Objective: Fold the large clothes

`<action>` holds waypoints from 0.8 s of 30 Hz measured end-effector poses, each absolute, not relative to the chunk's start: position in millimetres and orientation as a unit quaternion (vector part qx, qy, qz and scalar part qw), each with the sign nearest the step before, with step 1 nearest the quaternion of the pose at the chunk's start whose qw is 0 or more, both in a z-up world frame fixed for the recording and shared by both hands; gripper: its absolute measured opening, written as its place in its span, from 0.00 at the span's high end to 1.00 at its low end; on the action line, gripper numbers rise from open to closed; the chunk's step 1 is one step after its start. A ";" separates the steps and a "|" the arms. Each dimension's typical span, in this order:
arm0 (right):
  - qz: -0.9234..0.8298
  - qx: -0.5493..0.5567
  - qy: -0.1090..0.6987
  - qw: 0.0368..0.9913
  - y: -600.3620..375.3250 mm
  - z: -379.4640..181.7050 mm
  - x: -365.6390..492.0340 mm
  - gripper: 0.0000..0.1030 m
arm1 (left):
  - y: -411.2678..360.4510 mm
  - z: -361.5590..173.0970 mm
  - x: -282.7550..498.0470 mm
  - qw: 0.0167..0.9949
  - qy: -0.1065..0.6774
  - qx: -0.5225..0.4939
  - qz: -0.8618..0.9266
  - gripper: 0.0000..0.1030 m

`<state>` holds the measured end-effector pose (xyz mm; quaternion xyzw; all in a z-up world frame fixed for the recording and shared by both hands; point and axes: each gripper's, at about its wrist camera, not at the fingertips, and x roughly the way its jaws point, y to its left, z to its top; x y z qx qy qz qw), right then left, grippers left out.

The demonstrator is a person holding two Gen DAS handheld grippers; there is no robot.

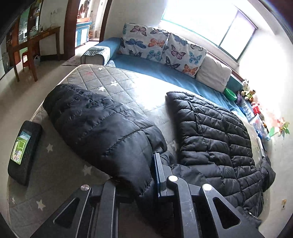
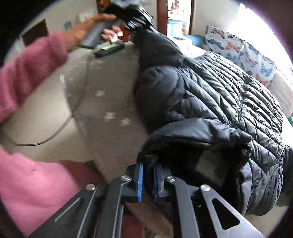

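Note:
A black quilted puffer jacket [image 1: 210, 131] lies spread on a grey star-patterned mattress [image 1: 102, 76]. Its sleeve [image 1: 102, 120] stretches to the left, and its cuff end runs into my left gripper [image 1: 148, 181], which is shut on it; the sleeve hides one finger. In the right wrist view the jacket [image 2: 219, 91] fills the right side. My right gripper [image 2: 147, 163] is shut on a fold of black fabric at the jacket's collar [image 2: 197, 135]. At the top of that view the left gripper [image 2: 135, 16], in a person's hand [image 2: 91, 25], holds the sleeve [image 2: 155, 49] raised.
A black phone [image 1: 23, 153] lies at the mattress's left edge. Butterfly pillows [image 1: 161, 45] and a white pillow [image 1: 214, 73] line the blue sofa behind. Toys [image 1: 247, 91] and a green bowl [image 1: 230, 94] sit at the right. A pink sleeve [image 2: 27, 73] and a floor cable [image 2: 45, 139] are on the left.

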<state>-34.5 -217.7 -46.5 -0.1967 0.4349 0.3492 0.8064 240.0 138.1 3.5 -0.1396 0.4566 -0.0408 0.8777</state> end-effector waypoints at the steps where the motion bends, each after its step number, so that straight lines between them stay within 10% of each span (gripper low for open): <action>1: 0.357 -0.200 0.433 0.803 -220.1 -43.7 -39.5 0.91 | 140.2 0.7 239.9 0.875 0.461 -0.139 -0.042 0.79; 11: 0.406 -0.156 0.522 0.734 -243.2 -43.6 -25.3 0.86 | 214.6 -41.7 225.0 0.833 0.485 -0.265 -0.034 0.23; 17: 0.403 -0.073 0.469 0.782 -267.5 22.9 13.3 0.86 | 226.0 -46.7 241.4 0.830 0.483 -0.276 -0.030 0.21; 24: 0.338 -0.050 0.494 0.800 -227.5 -35.4 70.5 0.86 | 220.9 -73.0 261.7 0.809 0.501 -0.305 -0.026 0.21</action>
